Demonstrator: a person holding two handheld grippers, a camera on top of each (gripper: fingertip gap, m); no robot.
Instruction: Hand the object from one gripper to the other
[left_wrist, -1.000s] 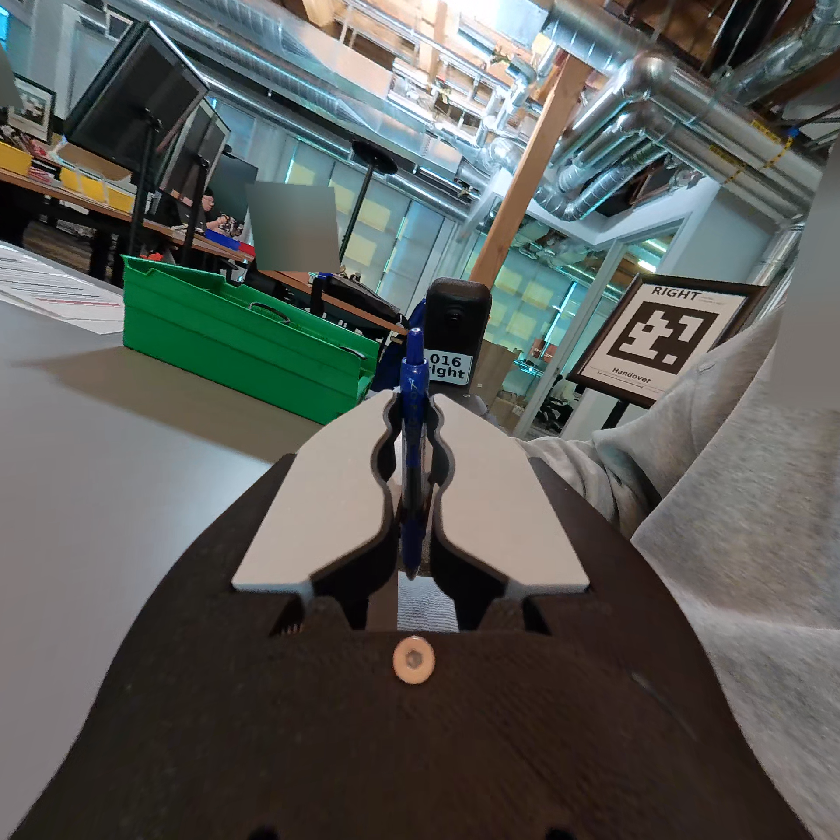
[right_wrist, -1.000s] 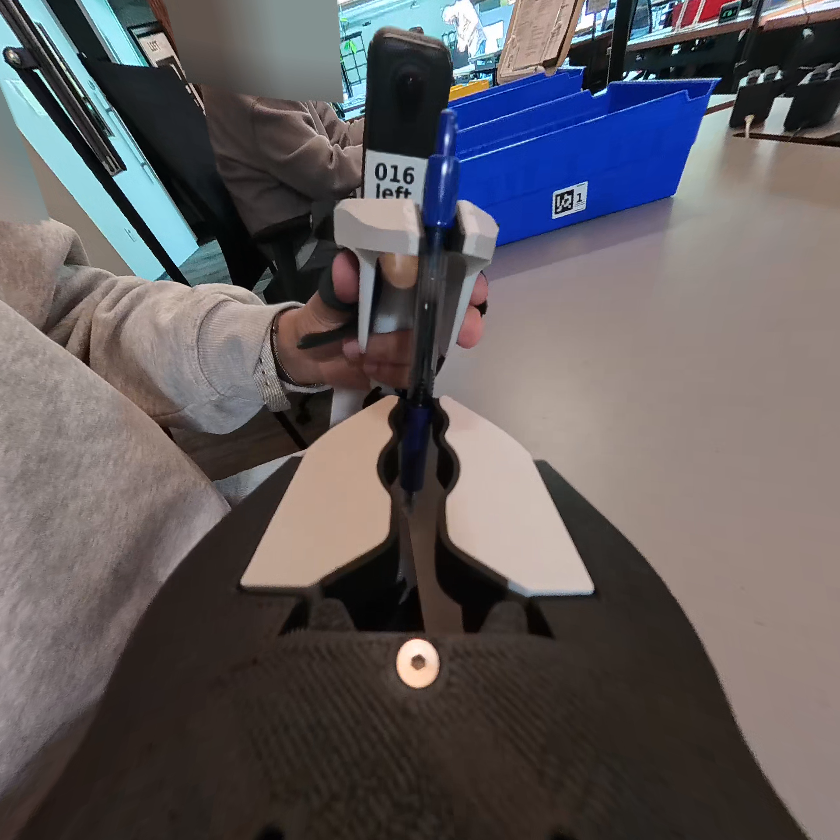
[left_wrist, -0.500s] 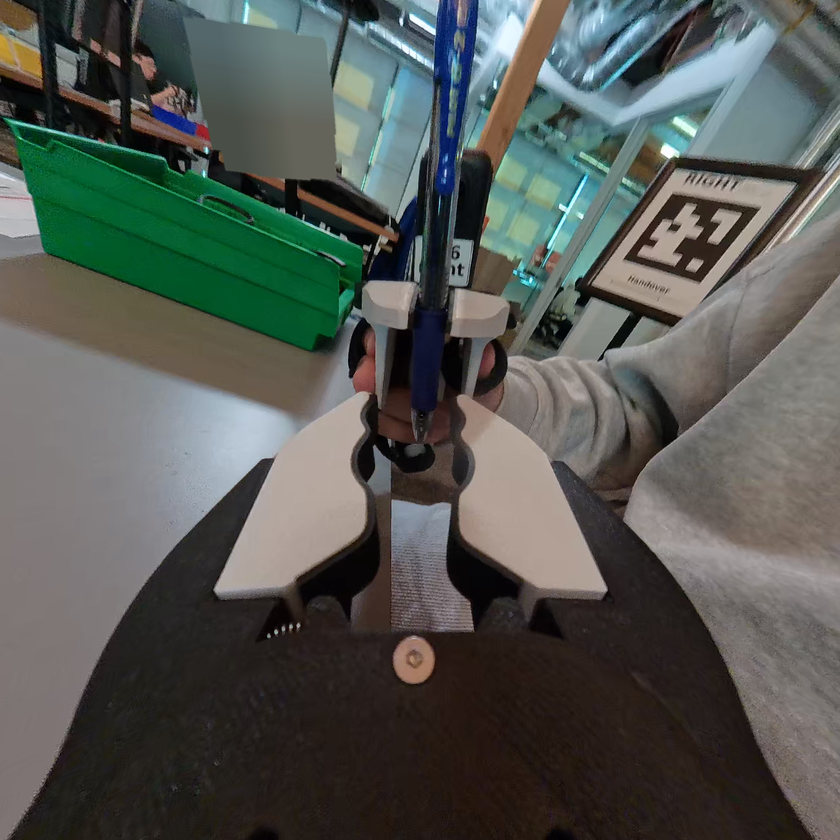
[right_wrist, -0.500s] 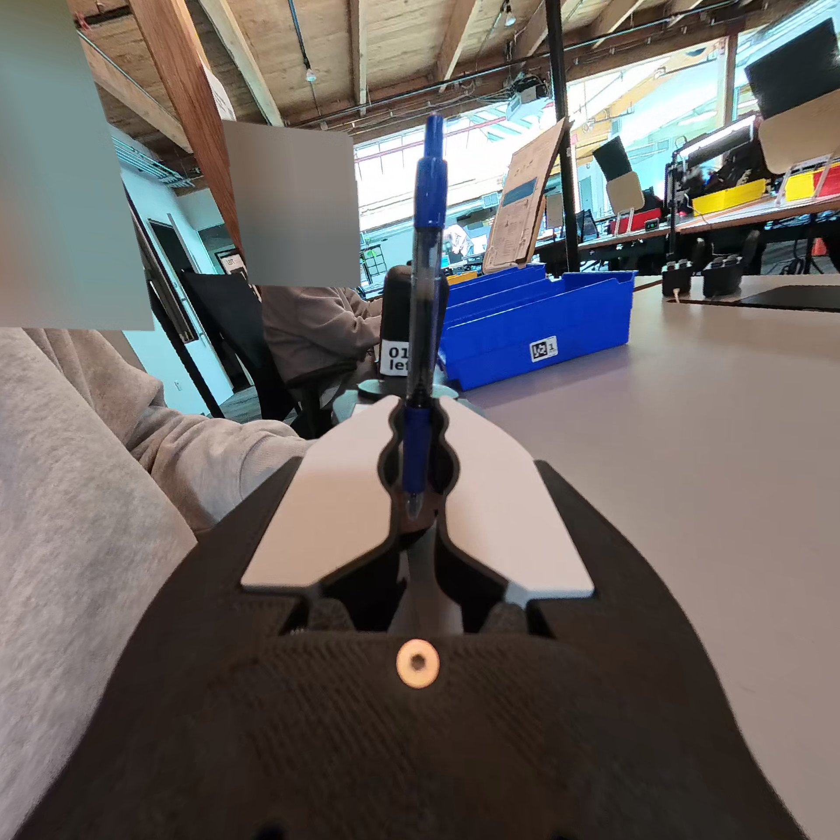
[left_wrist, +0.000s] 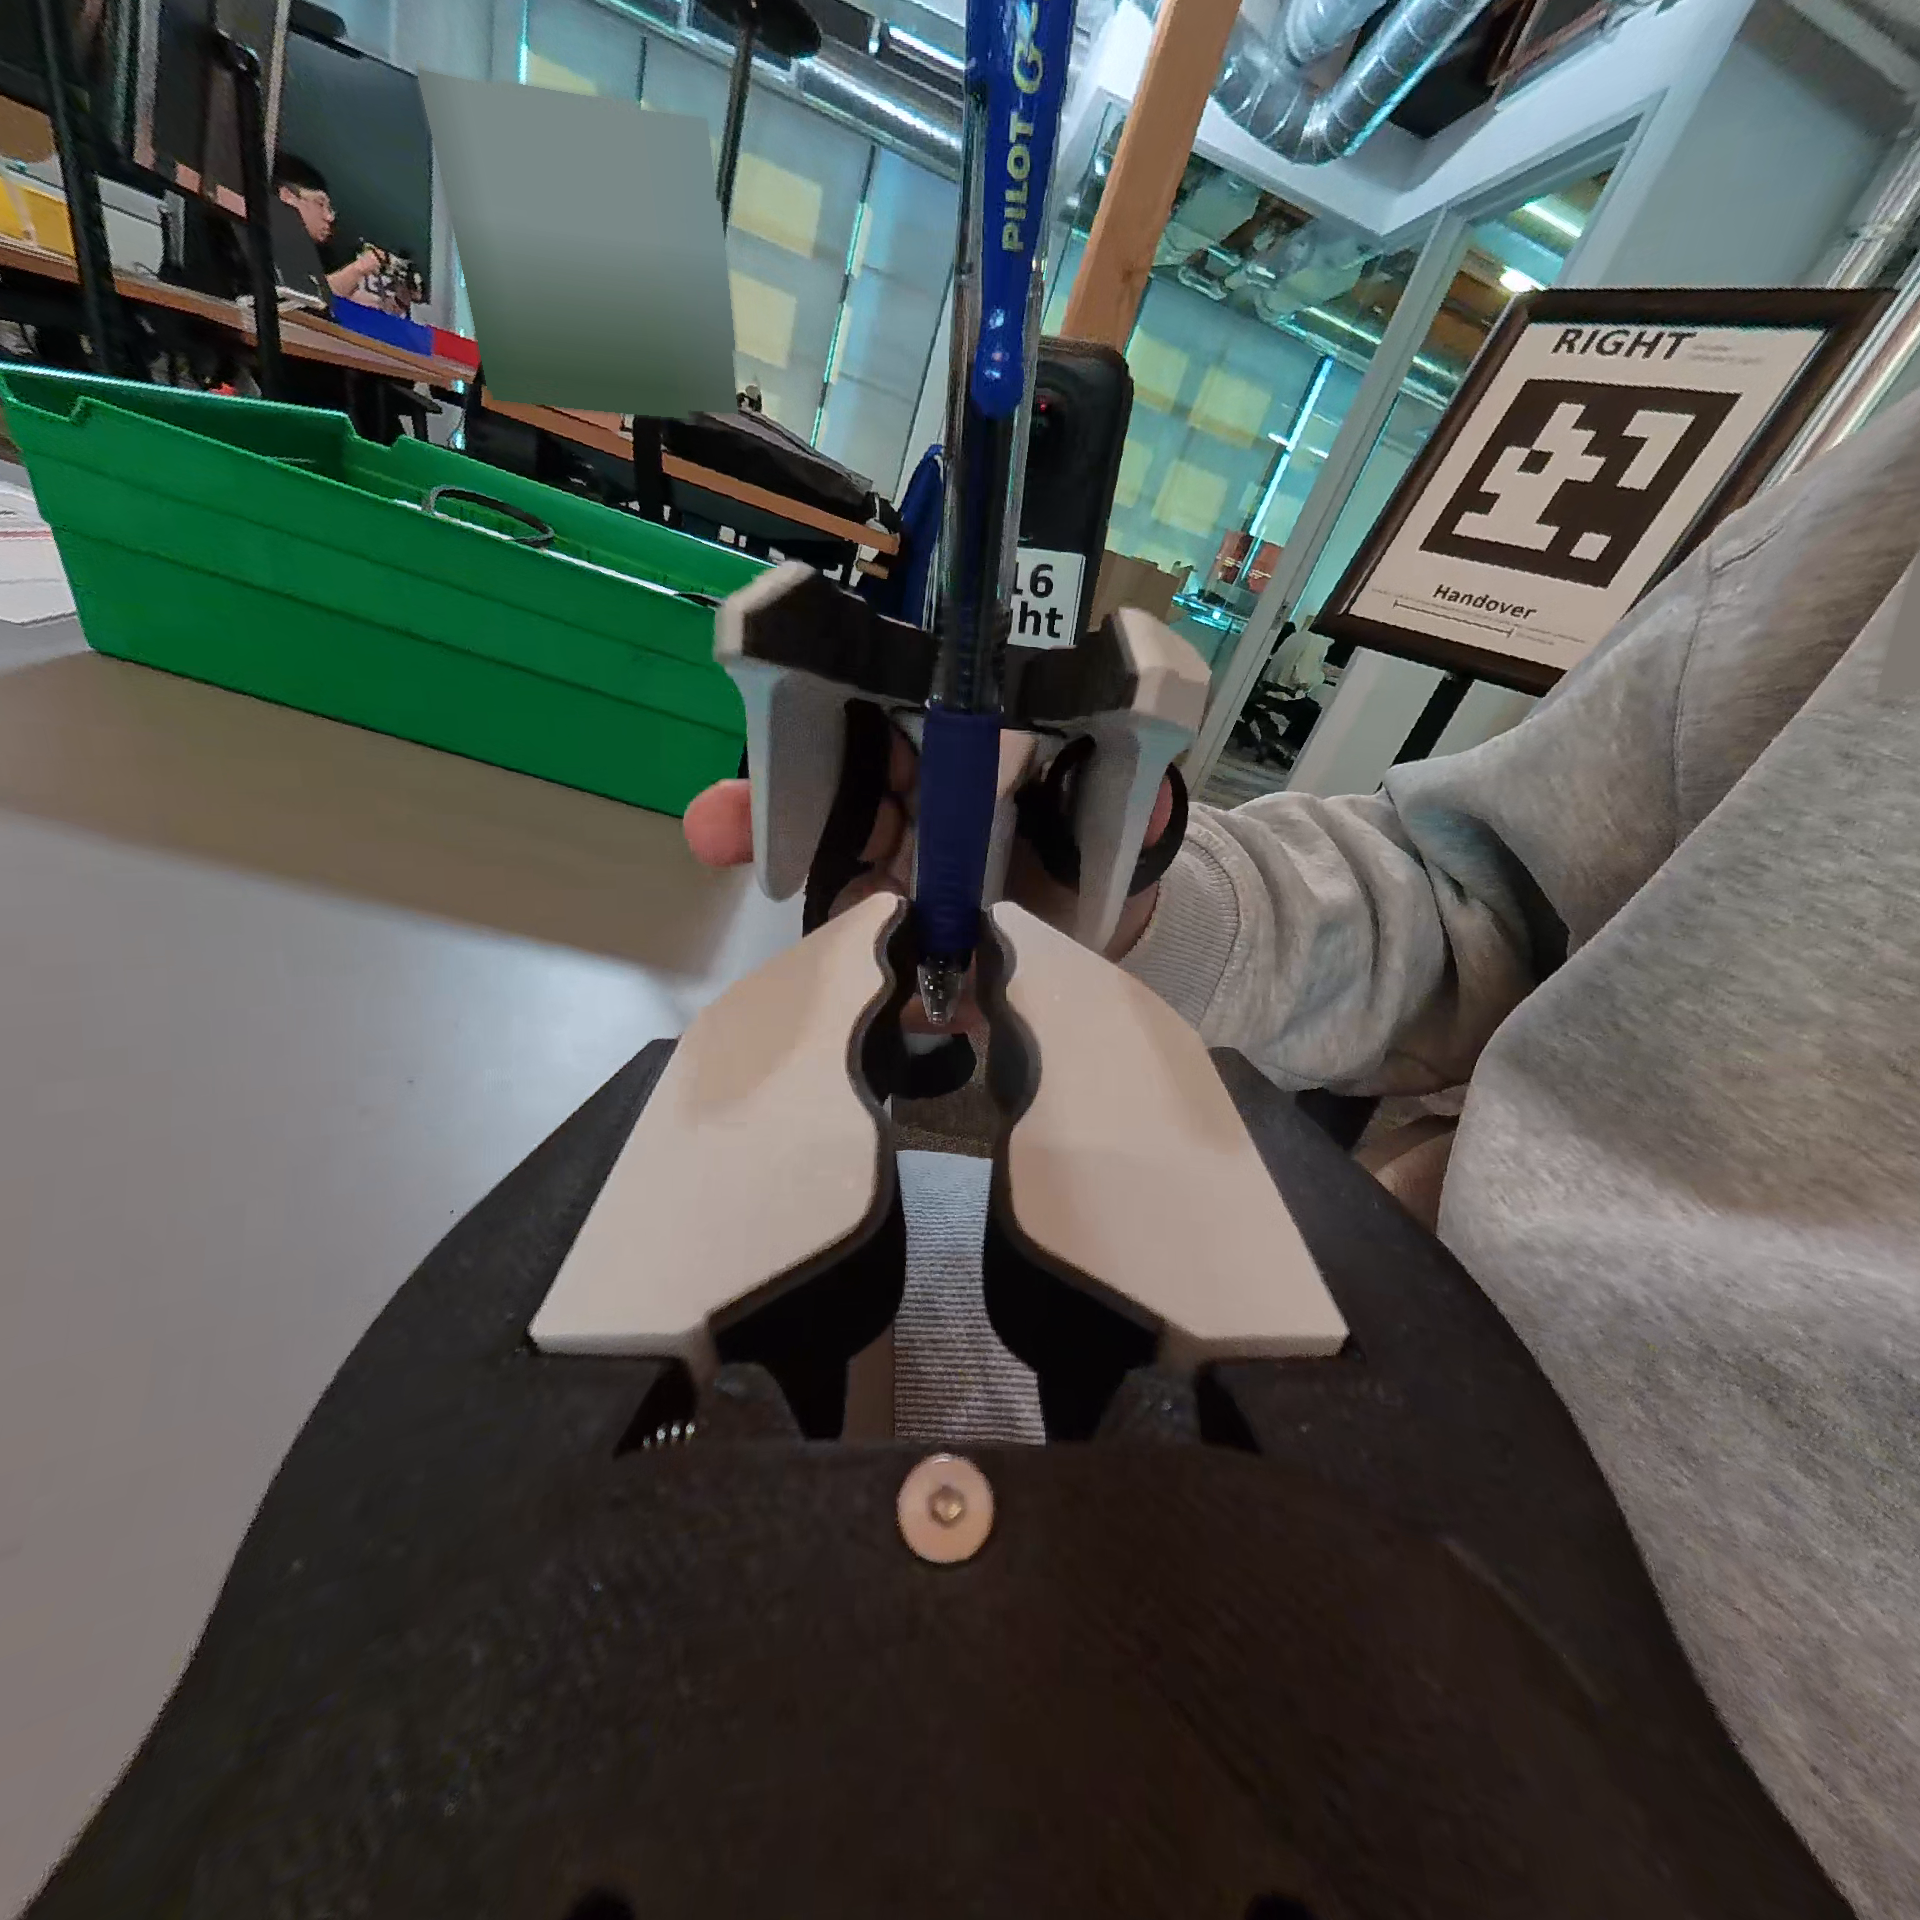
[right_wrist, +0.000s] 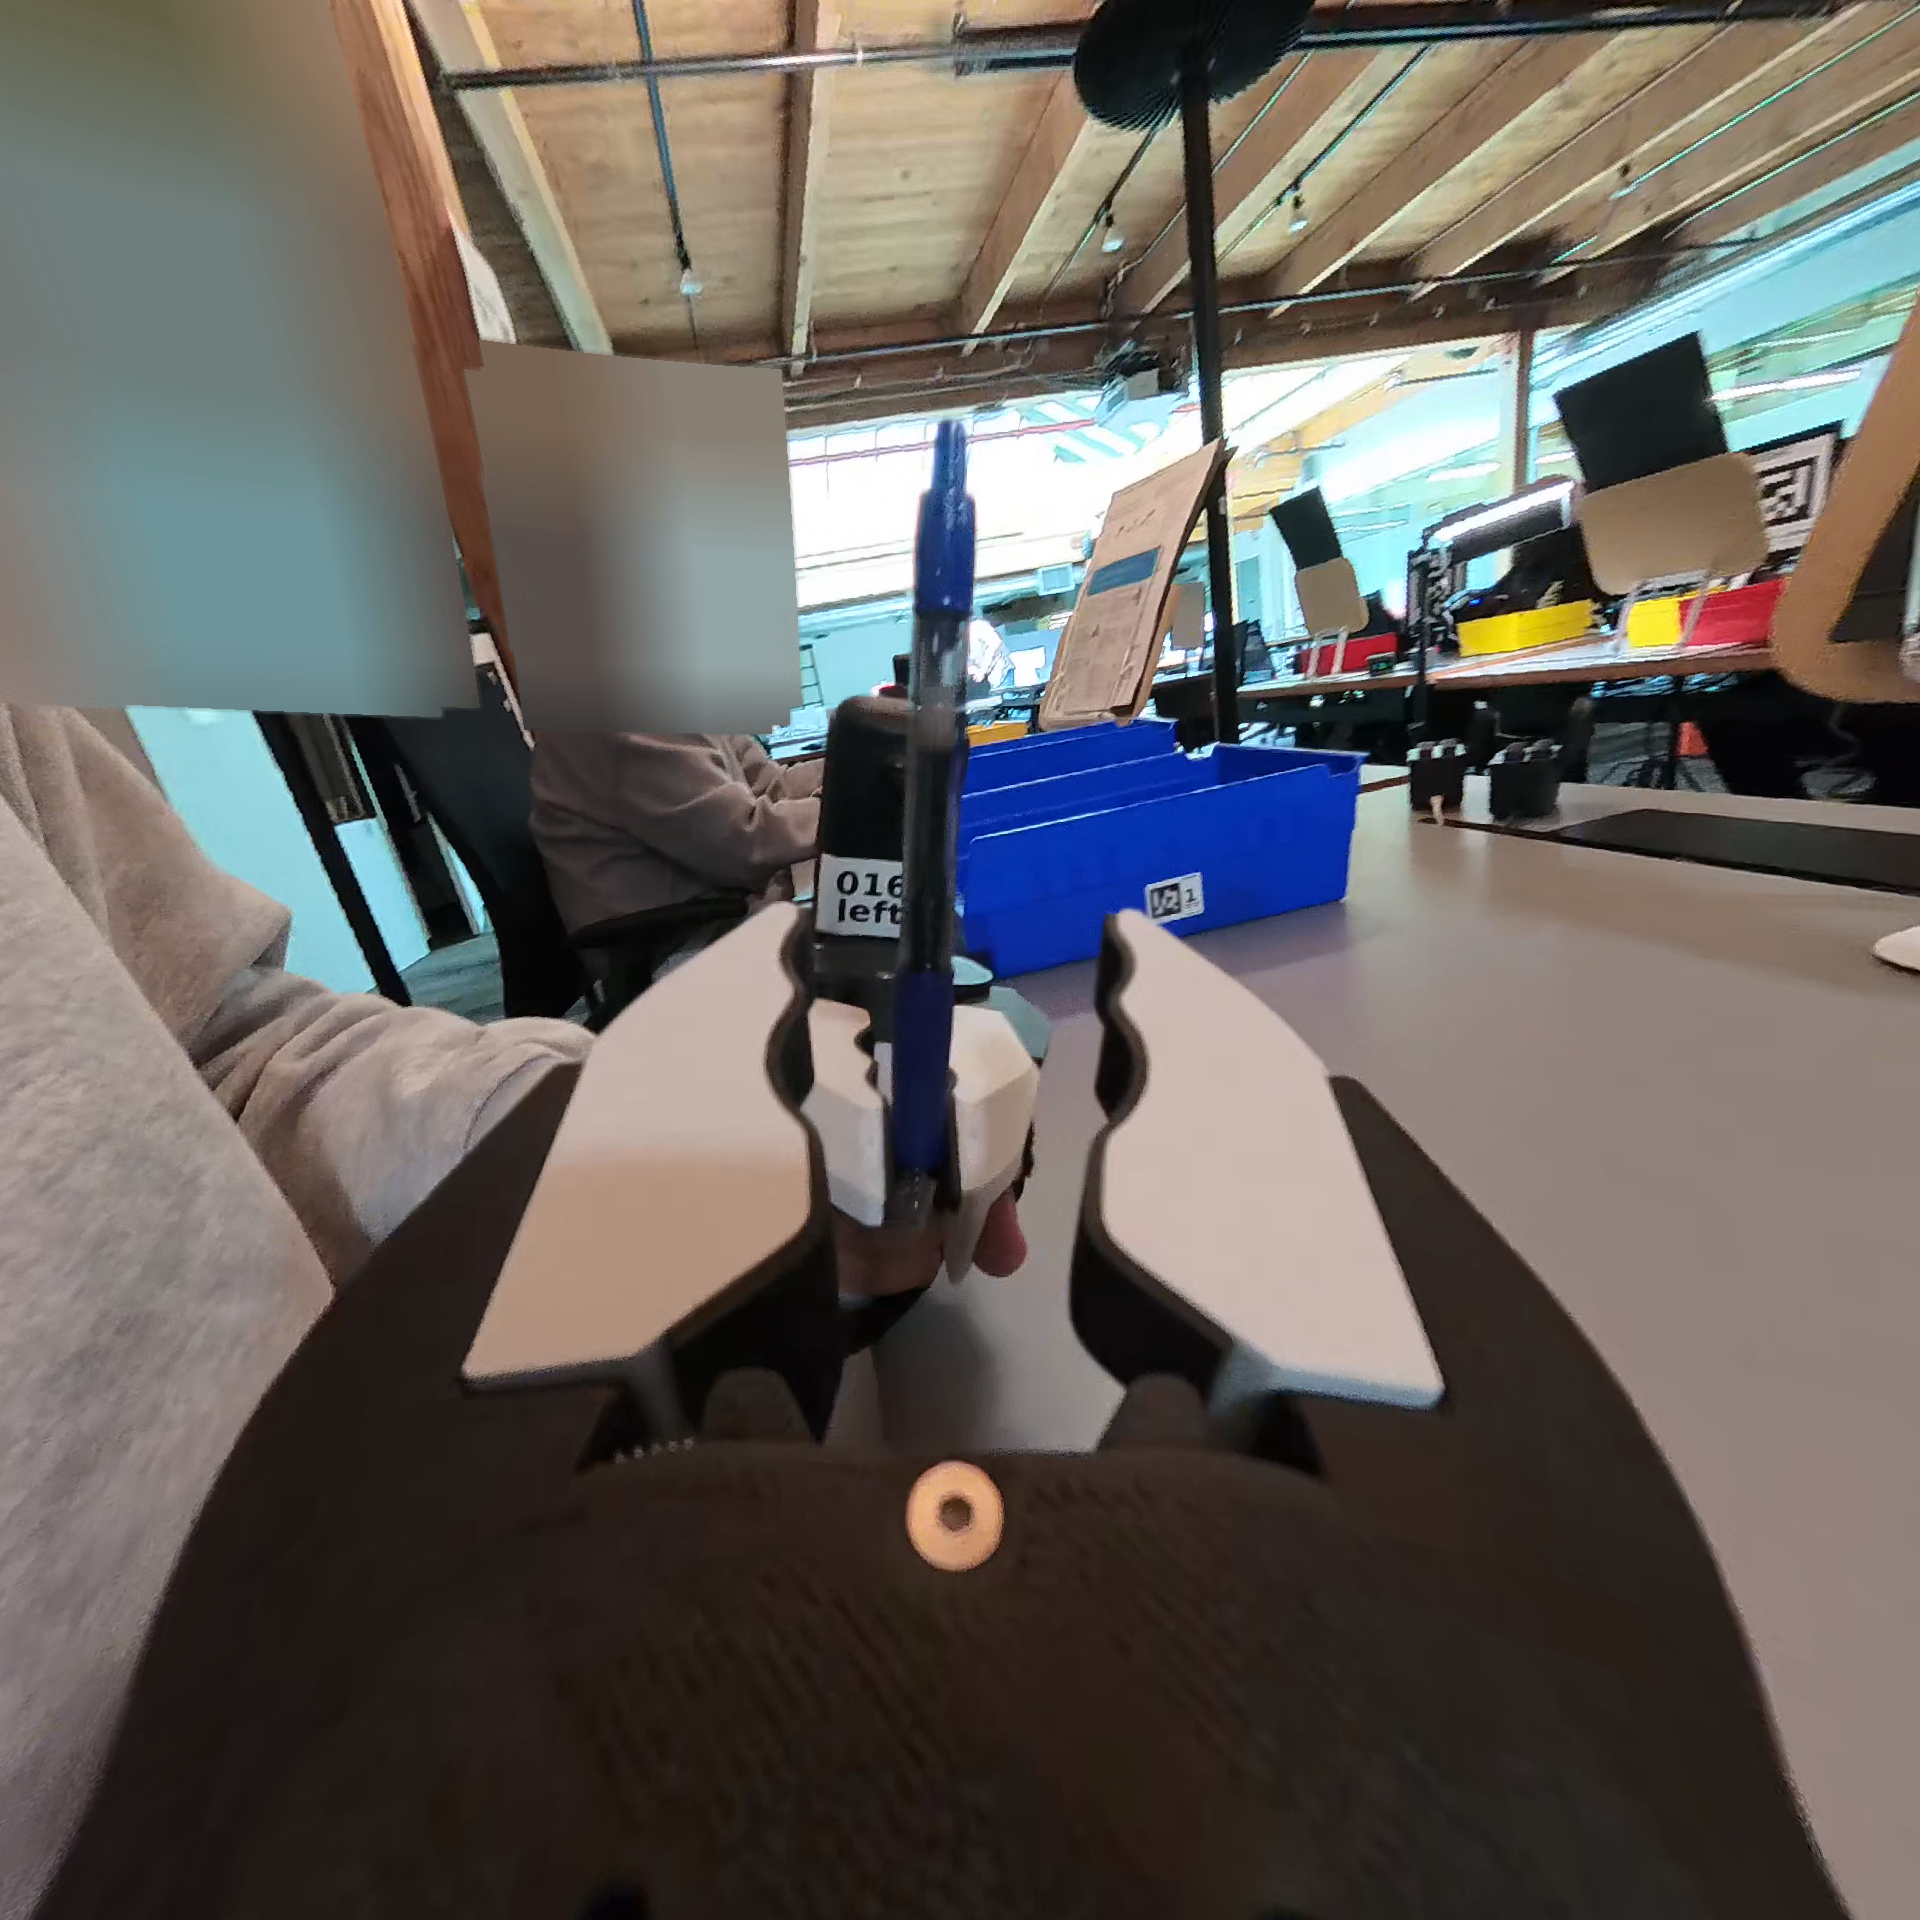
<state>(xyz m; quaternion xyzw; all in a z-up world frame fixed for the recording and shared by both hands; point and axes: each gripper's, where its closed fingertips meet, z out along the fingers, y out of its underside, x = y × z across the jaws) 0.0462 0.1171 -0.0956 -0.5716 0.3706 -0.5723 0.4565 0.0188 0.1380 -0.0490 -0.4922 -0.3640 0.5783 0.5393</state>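
Observation:
A blue pen (left_wrist: 951, 810) stands upright between the two grippers. My left gripper (left_wrist: 943, 925) is shut on its lower grip end, just above the tip. It also shows in the right wrist view (right_wrist: 914, 1127), farther off, clamped on the pen (right_wrist: 920, 1060). My right gripper (right_wrist: 951, 935) is wide open, with its fingers (right_wrist: 686, 1101) apart on either side of the pen and not touching it. In the left wrist view the right gripper (left_wrist: 956, 727) faces me, with its jaws spread around the pen's barrel.
A green bin (left_wrist: 364, 623) stands on the grey table (left_wrist: 260, 1039) to the left. A blue bin (right_wrist: 1164, 831) stands behind the grippers in the right wrist view. A framed marker sign (left_wrist: 1590, 478) stands at the right. A person's grey sleeve (left_wrist: 1351, 914) is close by. Some 5 cm of space lies between my two pairs of fingers.
Half a second ago my right gripper was shut on the pen and my left was open. Now my left has closed on the pen's lower end and my right has opened.

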